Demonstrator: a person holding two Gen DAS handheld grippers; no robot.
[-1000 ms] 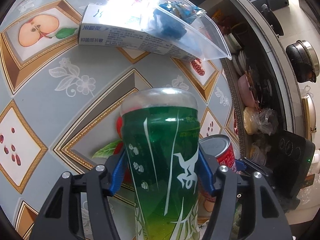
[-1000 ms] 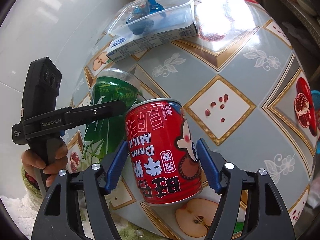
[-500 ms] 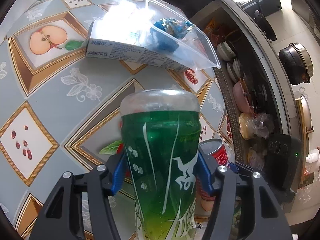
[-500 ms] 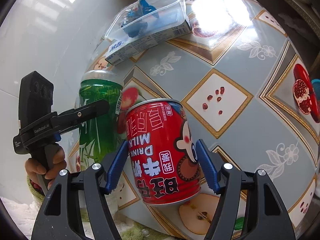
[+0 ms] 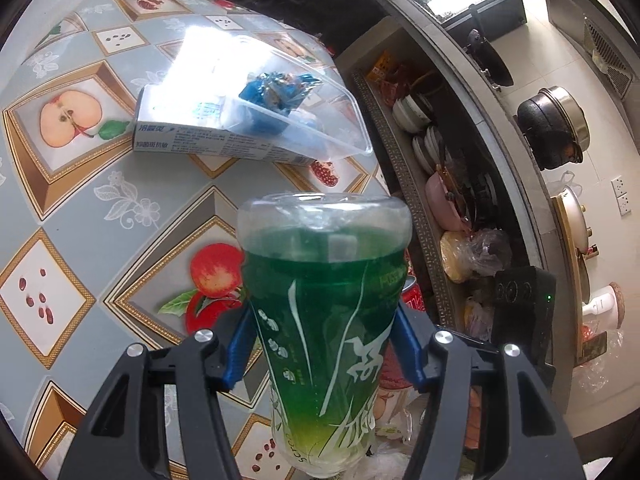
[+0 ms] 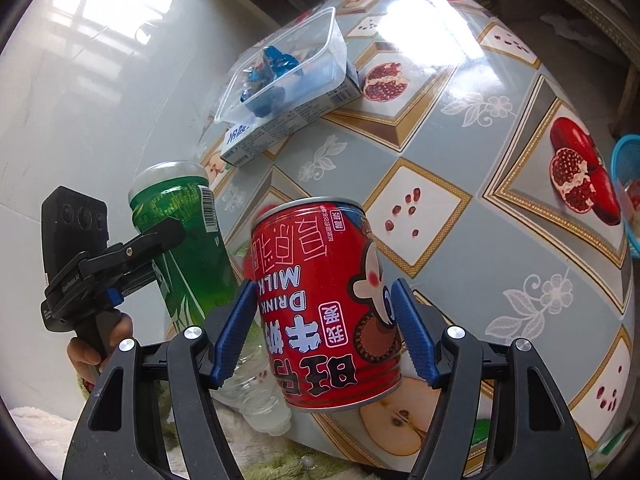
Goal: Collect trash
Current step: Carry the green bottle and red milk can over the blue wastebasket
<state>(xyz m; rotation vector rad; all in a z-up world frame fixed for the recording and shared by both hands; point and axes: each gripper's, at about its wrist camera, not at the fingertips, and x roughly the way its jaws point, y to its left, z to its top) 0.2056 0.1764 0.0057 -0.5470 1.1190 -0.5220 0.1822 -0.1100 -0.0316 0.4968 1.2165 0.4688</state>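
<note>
The left tongs [image 5: 324, 356] pinch a green plastic bottle [image 5: 324, 300] across its labelled body, blue pads [image 5: 239, 354] pressed flat on either side, the bottle upside down with its clear base pointing away from the tongs and its neck below them. It looks empty, so I judge it light, thin-walled and springy: a hard squeeze would dent it, and the glossy label may slide, so the mid-body hold where the wall is straight seems the right place.

The right tongs [image 6: 324, 338] clamp a red milk drink can [image 6: 326, 304] at its middle, also inverted, clear of the table [image 6: 460, 168]. The can is stiff and smooth; its round wall gives the pads only narrow contact, so a centred grip matters more than force. Whether any liquid remains inside I cannot tell.

Just left of the right tongs, the left tongs and bottle show, with a hand [image 6: 86, 354] on the handle. Well beyond both tongs, on the fruit-patterned table, a clear plastic tray [image 5: 280, 108] with blue crumpled wrappers [image 5: 276, 92] lies on a white carton [image 5: 192, 140]. The tray is flimsy; take its rim. The carton is light and best gripped across its narrow sides.
</note>
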